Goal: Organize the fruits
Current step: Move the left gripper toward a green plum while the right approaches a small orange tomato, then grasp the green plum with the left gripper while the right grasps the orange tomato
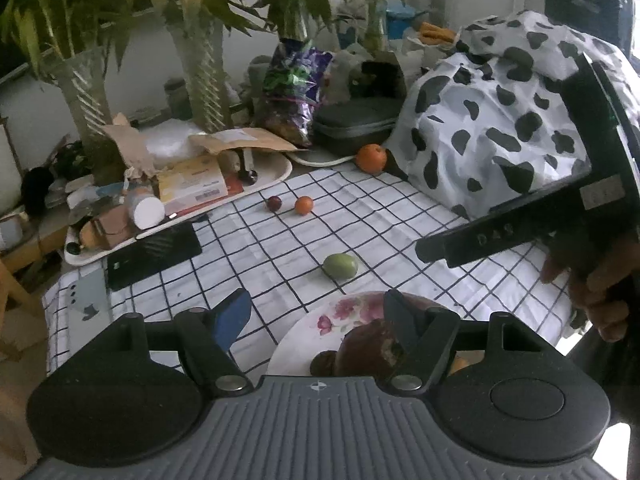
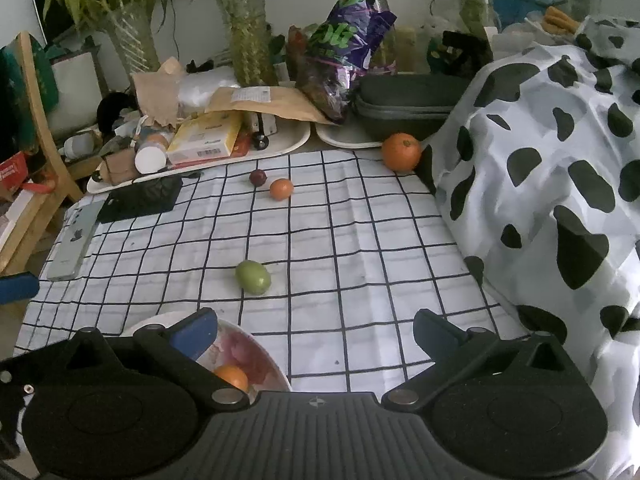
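Tongs on the left (image 1: 318,314) stand spread wide, nothing between the fingers, poised over a floral plate (image 1: 304,332) at six o'clock of the checked cloth (image 1: 280,236). On that plate lie a large dark brown fruit (image 1: 366,348) and a smaller dark one (image 1: 323,362) touching it at its nine o'clock. The right gripper (image 2: 316,330) is likewise spread and empty; its left finger overlaps the plate's rim (image 2: 276,368) in the right wrist view, where a small orange fruit (image 2: 231,376) shows in the dish.

Just past the plate, at twelve o'clock, a green fruit (image 1: 340,266) rests alone on the cloth. Farther out at eleven o'clock sit a dark red fruit (image 1: 274,203) and a small orange one (image 1: 304,205), near each other but apart. A big orange (image 1: 371,158) lies at the cloth's far edge, one o'clock, touching a cow-print cover (image 1: 500,120). A black phone (image 1: 154,252) lies at nine o'clock, just beside a cluttered white tray (image 1: 276,172).
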`<state>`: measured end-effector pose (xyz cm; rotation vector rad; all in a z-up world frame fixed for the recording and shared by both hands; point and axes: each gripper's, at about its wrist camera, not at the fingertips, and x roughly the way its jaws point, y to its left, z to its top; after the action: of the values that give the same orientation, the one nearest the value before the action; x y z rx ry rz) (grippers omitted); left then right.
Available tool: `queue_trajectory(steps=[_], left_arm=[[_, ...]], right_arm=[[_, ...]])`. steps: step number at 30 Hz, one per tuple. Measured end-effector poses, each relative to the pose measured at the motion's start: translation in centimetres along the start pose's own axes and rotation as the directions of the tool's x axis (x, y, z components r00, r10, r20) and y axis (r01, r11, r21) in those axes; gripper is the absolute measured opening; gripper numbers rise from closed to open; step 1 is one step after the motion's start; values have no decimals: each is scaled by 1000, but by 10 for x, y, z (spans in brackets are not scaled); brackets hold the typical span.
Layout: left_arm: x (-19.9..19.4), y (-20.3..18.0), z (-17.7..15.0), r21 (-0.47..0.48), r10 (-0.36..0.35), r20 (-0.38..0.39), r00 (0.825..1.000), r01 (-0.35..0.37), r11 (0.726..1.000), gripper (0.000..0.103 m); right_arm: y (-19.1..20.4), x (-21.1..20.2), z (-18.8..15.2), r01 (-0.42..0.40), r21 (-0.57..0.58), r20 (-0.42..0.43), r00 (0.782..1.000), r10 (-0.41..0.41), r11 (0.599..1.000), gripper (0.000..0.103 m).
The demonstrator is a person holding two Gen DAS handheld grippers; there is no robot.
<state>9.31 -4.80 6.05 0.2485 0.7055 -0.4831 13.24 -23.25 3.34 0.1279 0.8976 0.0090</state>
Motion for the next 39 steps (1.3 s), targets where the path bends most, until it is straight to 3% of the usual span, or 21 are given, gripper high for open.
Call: queue_trajectory(steps=[7, 23, 27, 37, 39], left_arm=[[29, 10, -4, -26, -58, -26, 998, 58, 998, 72], [110, 11, 23, 9, -166, -96, 982, 167, 986, 70], [132, 8, 29, 34, -185, -142, 972, 191, 981, 58], [183, 3, 35, 56, -219, -253, 942, 240, 969, 54], [190, 3, 36, 57, -221, -269, 937, 244, 968, 38]], right_arm=[[-11, 16, 7, 74, -5, 15, 997, -74, 997, 103], [-41, 54, 29, 117, -2, -25, 993, -117, 993, 103], [-42, 61, 33, 116, -16, -35, 993, -117, 993, 103], [-43, 76, 44, 126, -54, -46, 991, -129, 991, 103], [-44, 79, 46, 130, -57, -46, 990, -133, 990, 103]])
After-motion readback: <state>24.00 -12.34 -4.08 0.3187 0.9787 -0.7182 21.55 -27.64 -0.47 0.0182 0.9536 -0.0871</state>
